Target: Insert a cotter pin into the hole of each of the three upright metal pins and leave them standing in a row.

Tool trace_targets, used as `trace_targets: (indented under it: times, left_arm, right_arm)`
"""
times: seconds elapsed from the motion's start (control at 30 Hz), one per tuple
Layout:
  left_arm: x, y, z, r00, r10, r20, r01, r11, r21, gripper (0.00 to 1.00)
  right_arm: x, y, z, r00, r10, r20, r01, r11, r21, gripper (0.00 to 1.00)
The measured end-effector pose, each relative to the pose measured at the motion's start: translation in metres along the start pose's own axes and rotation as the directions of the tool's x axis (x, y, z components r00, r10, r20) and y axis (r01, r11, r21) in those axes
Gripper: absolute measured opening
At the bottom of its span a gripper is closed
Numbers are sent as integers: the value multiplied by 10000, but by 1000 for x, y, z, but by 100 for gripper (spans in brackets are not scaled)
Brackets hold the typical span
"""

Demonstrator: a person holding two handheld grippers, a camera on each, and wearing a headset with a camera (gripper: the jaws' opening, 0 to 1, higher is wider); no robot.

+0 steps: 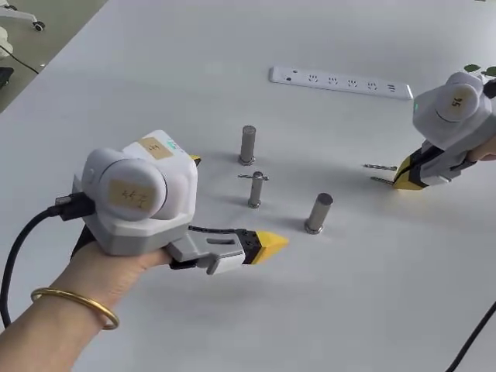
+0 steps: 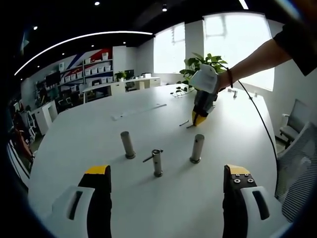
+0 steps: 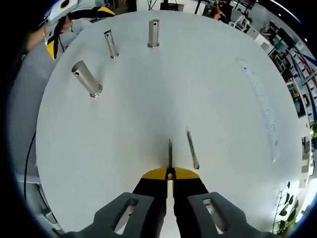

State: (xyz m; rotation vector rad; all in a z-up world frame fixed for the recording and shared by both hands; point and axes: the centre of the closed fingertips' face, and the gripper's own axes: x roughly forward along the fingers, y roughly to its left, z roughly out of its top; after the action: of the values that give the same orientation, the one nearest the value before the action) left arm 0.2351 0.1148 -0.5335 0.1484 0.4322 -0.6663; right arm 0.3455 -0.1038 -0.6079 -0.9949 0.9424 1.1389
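Observation:
Three upright metal pins stand in a loose row: the far pin (image 1: pixel 248 145), the middle pin (image 1: pixel 255 191) and the near-right pin (image 1: pixel 318 213). A cotter pin (image 1: pixel 253 177) sits crosswise through the middle pin's top. My right gripper (image 1: pixel 403 180) rests low on the table to their right, shut on a cotter pin (image 3: pixel 170 152) that lies flat ahead of its tips. A second loose cotter pin (image 3: pixel 192 149) lies just beside it. My left gripper (image 2: pixel 167 171) hovers open before the pins, nothing between its wide-apart jaws.
A white power strip (image 1: pixel 341 81) lies at the back of the white table (image 1: pixel 155 70). A black cable (image 1: pixel 15 256) trails from the left gripper. Office shelves, plants and chairs surround the table in the left gripper view.

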Motion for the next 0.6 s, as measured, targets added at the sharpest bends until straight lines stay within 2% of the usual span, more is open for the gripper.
trace_targets:
  times: [0.13,0.27,0.37,0.43,0.5,0.6]
  left_arm:
    - [0,0,0,10000,3,16,-3,10000,-40,93]
    - [0,-1,-1,10000,-22,-42,21,10000,-39,92]
    - [-1,-1,-3,9999,21,-99,-21,10000,-22,90]
    - [-3,2,0,9998,187,-13,-187,9998,64,85]
    - [-3,2,1,9998,193,29,-193,9998,-80,84]
    - [-4,2,1,9997,237,30,-237,9997,34,83]
  right_arm:
    - [1,1,1,9997,-228,-102,224,9991,-365,0]
    - [0,0,1,9994,-337,-74,333,9987,-393,0]
    - [-1,1,3,9990,-449,58,451,9984,-346,0]
    - [-3,2,5,9985,-533,120,537,9978,-388,0]
    - [-6,3,8,9978,-616,226,626,9970,-459,0]
    - [-10,5,11,9963,-802,309,820,9947,-627,0]
